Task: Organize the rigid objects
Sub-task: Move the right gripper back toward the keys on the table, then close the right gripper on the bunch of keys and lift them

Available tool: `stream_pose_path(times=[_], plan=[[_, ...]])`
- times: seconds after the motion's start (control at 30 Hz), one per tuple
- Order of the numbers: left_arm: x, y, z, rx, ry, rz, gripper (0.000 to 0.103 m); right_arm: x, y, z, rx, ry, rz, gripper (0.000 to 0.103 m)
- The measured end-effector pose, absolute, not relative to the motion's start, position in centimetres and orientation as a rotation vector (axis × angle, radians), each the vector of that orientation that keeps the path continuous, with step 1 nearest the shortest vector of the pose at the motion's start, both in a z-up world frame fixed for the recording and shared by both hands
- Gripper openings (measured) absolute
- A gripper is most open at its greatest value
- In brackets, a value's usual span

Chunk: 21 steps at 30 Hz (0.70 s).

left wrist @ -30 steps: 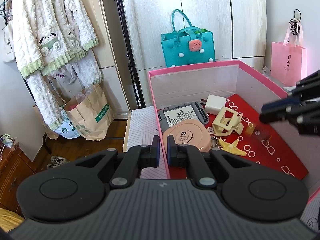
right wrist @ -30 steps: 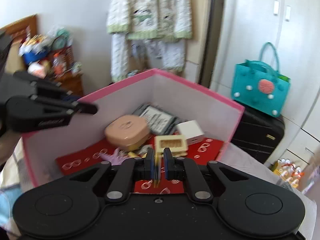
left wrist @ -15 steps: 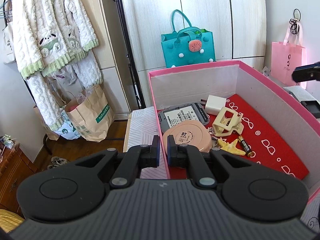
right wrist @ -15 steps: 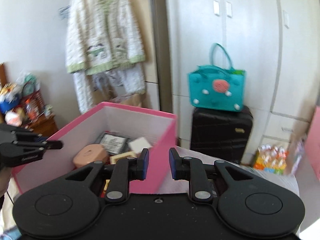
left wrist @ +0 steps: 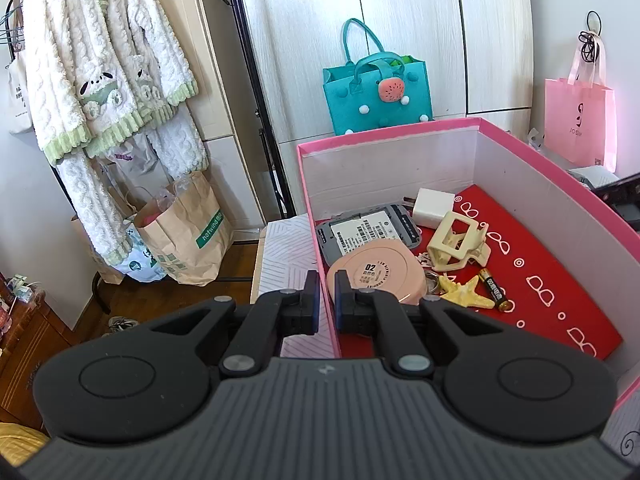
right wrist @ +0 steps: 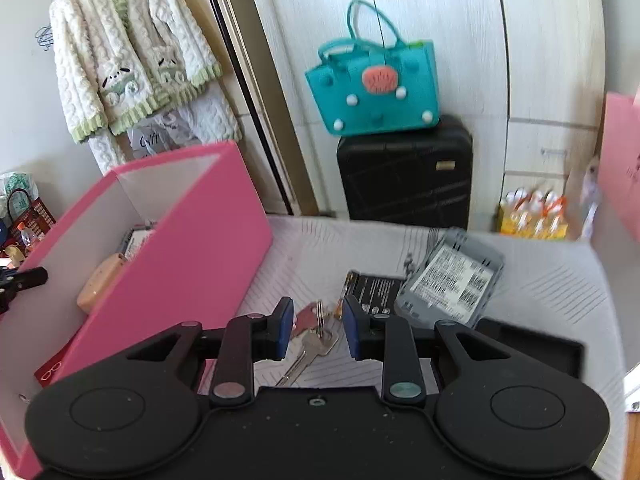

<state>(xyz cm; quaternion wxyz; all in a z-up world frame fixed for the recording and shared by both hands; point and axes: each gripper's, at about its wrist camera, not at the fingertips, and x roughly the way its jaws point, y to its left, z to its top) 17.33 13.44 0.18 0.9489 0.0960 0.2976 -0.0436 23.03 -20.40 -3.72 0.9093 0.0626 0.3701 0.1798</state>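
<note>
My left gripper [left wrist: 327, 306] is shut on the near left wall of the pink box [left wrist: 384, 136]. On the box's red floor lie a pink compact [left wrist: 376, 276], a grey device [left wrist: 368, 232], a white charger [left wrist: 432, 208], a cream hair claw [left wrist: 456, 244], a yellow starfish [left wrist: 466, 294] and a battery [left wrist: 496, 290]. My right gripper [right wrist: 318, 330] hangs outside the box over a bunch of keys [right wrist: 316, 340]. Its jaws are opening and touch nothing. A black battery pack [right wrist: 372, 288] and a second grey device [right wrist: 452, 276] lie just beyond the keys.
The pink box [right wrist: 180, 248] stands left of the right gripper on a white patterned cloth [right wrist: 540, 280]. A black tray [right wrist: 532, 344] lies to the right. Behind are a black suitcase [right wrist: 404, 172], a teal bag [right wrist: 376, 76], wardrobe doors, and a pink bag [left wrist: 576, 120].
My right gripper let the battery go inside the box, then swung out to the right over the keys, rolling and opening its jaws. My left gripper kept its hold on the box wall.
</note>
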Motion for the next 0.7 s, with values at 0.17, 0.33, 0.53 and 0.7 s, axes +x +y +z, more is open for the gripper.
stream_pose_path(times=[0.17,0.33,0.53,0.7], plan=[[17.3,13.4,0.1,0.195,0.605,-0.090,0.007,24.3,-19.8,-5.3,0.122,0.786,0.387,0.032],[17.3,13.4,0.1,0.197,0.604,-0.089,0.007,25.1,-19.3,-6.5,0.100,0.773,0.386,0.031],[17.2,13.4,0.1,0.196,0.604,-0.088,0.007,25.0,-19.0,-6.2,0.055,0.764,0.402,0.006],[17.2,13.4,0.0,0.193,0.604,-0.088,0.007,23.9,-19.2,-5.5,0.080,0.755,0.430,0.006]])
